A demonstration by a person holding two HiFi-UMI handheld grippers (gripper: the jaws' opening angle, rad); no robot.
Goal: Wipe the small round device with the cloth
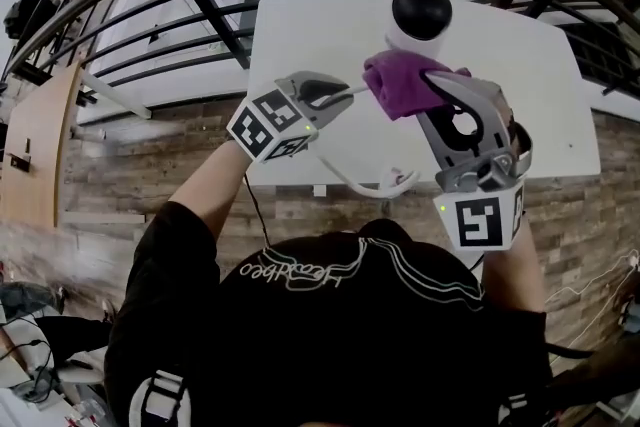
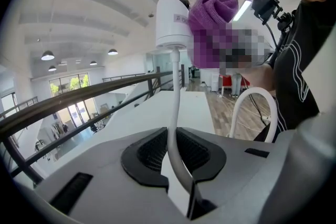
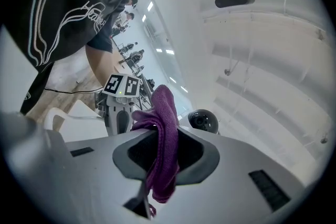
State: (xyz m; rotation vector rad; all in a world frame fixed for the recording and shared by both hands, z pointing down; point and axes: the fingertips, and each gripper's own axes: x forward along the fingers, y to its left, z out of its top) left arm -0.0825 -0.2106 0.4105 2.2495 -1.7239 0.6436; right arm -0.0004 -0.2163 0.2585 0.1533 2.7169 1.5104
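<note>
Purple cloth (image 1: 400,83), clamped in my right claw (image 1: 438,77), touches the small round device (image 1: 420,15) just beyond its tips; my left claw (image 1: 345,95) pinches the device's white cable (image 2: 176,107) above the bench (image 1: 540,85).

Bright even daylight, strong fisheye distortion, dark vignetted corners

office mezzanine: railing (image 1: 210,12), white table (image 1: 540,75)
</note>
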